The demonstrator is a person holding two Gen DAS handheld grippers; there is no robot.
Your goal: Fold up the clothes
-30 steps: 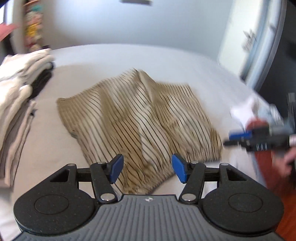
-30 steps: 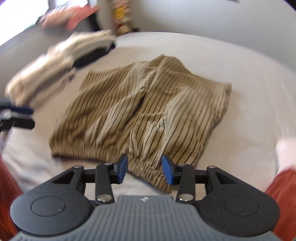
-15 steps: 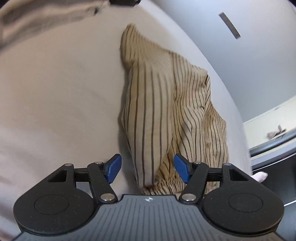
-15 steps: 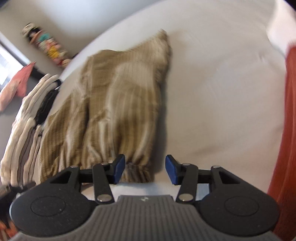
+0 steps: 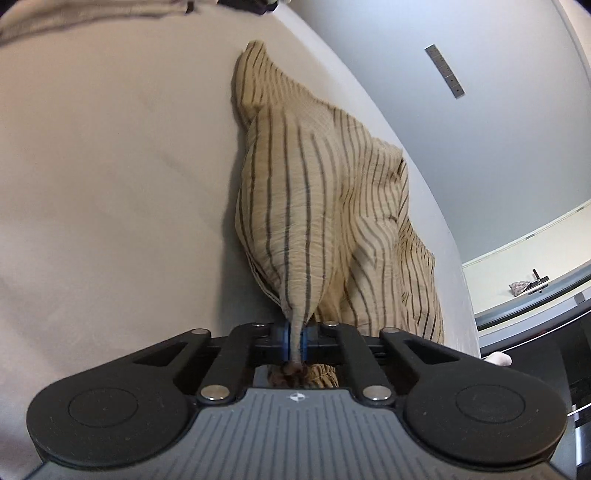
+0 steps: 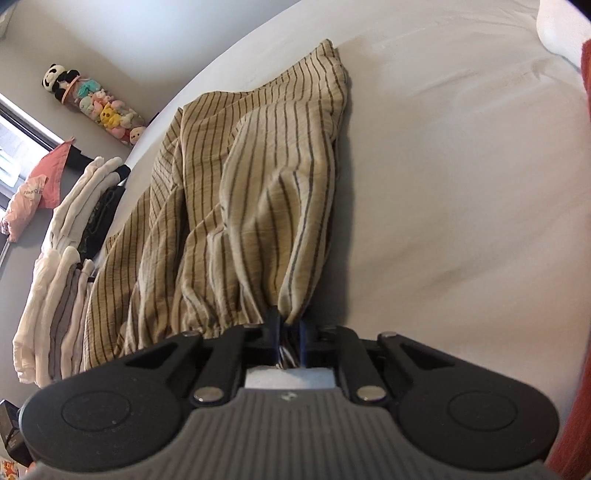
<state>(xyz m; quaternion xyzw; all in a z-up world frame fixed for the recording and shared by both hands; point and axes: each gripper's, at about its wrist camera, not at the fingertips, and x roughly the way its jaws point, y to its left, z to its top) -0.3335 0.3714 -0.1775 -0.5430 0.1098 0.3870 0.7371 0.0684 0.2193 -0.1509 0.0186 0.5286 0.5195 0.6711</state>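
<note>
Tan striped shorts (image 5: 317, 206) lie on the pale bed (image 5: 110, 184). My left gripper (image 5: 294, 341) is shut on a bunched corner of the shorts near the waistband, and the cloth rises in a taut ridge from its jaws. In the right wrist view the same shorts (image 6: 258, 177) spread away from me. My right gripper (image 6: 288, 341) is shut on the gathered waistband edge at the other corner. The cloth inside both pairs of jaws is mostly hidden.
A stack of folded white, grey and black clothes (image 6: 70, 266) lies on the bed to the left of the shorts. A plush-toy tube (image 6: 96, 107) and a pink garment (image 6: 37, 188) stand beyond the bed. A white pillow (image 6: 557, 29) lies at the far right.
Both grippers were open at the shorts' near edge half a second ago. Now both have shut on the waistband corners, and the cloth is pulled up into ridges.
</note>
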